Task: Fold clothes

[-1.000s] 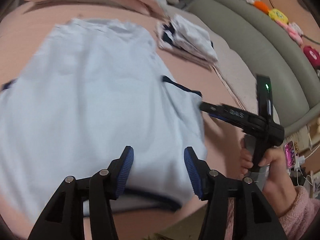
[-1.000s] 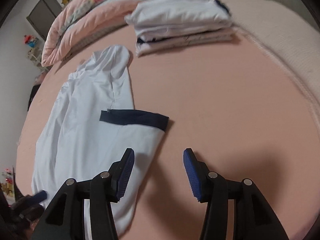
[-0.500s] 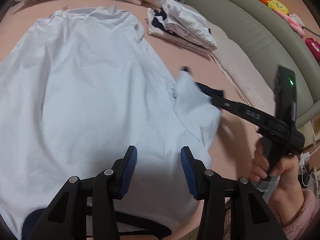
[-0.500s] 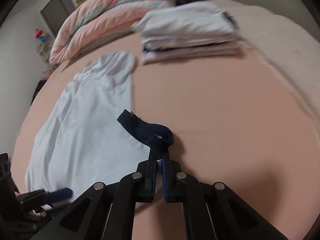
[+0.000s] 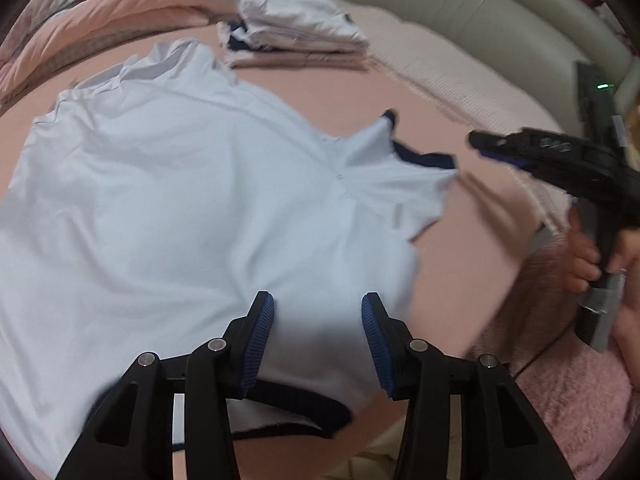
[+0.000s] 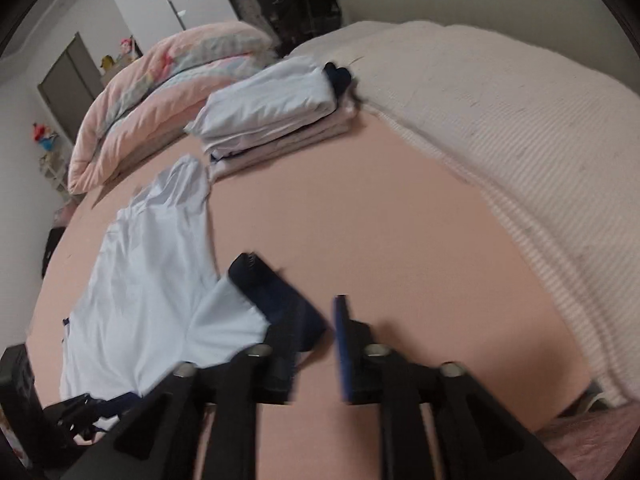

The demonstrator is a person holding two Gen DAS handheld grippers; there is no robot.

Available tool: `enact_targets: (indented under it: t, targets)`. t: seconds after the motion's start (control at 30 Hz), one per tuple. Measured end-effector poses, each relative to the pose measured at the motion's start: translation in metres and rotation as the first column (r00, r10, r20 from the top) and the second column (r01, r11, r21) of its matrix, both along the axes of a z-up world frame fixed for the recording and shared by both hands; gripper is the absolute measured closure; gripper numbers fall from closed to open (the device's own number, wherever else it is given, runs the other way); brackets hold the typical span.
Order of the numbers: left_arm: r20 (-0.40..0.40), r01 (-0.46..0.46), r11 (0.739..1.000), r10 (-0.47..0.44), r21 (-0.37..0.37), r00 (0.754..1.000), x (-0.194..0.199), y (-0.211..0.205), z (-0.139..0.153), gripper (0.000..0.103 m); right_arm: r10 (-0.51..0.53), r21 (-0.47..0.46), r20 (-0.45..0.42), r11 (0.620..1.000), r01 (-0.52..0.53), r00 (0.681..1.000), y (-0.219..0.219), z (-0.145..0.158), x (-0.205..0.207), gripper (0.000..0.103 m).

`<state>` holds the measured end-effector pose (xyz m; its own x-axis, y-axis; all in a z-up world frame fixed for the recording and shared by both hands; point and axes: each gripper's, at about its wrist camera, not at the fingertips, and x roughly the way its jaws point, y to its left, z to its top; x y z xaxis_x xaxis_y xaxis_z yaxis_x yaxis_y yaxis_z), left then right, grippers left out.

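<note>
The shirt (image 5: 180, 208) is being spread flat before folding. The right gripper (image 6: 316, 336) has just been opening, its jaws apart and the navy sleeve cuff (image 6: 276, 296) free beside them; the left gripper (image 5: 318, 336) hangs open over the hem, gripping nothing. Next, I judge, 1 side wants folding inward.

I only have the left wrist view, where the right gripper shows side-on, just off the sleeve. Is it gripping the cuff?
Observer: No. In the right wrist view the right gripper has just been opening. Its pads stand apart, and the navy cuff lies loose against one finger, blurred, with nothing pinching it.
Operator: Understood. My view is cut off at the quilt. What is behind it?
Observer: White doors stand behind the quilt, seen only from the right wrist.
</note>
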<state>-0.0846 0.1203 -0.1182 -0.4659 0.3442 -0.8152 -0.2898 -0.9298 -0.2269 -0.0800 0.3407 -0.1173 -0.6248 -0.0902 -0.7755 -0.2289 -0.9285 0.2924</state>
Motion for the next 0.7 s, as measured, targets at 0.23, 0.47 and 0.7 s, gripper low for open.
enact_targets:
  t: [0.23,0.47,0.7]
  targets:
    - [-0.004,-0.003,1.0,0.003,0.023,1.0,-0.023,0.014,0.006,0.06,0.268,-0.227,0.206,0.949,-0.22,0.941,-0.031,-0.045,-0.006,0.075]
    - [0.053,0.088,0.995,-0.091,0.049,0.994,-0.001,0.032,-0.02,0.077,0.157,-0.15,0.071,0.978,-0.145,0.985,-0.019,-0.043,-0.042,0.075]
    - [-0.021,0.014,0.999,-0.014,-0.029,1.0,-0.013,0.021,-0.002,0.077,0.109,-0.099,0.034,0.99,-0.105,0.994,-0.009,-0.022,-0.034,0.073]
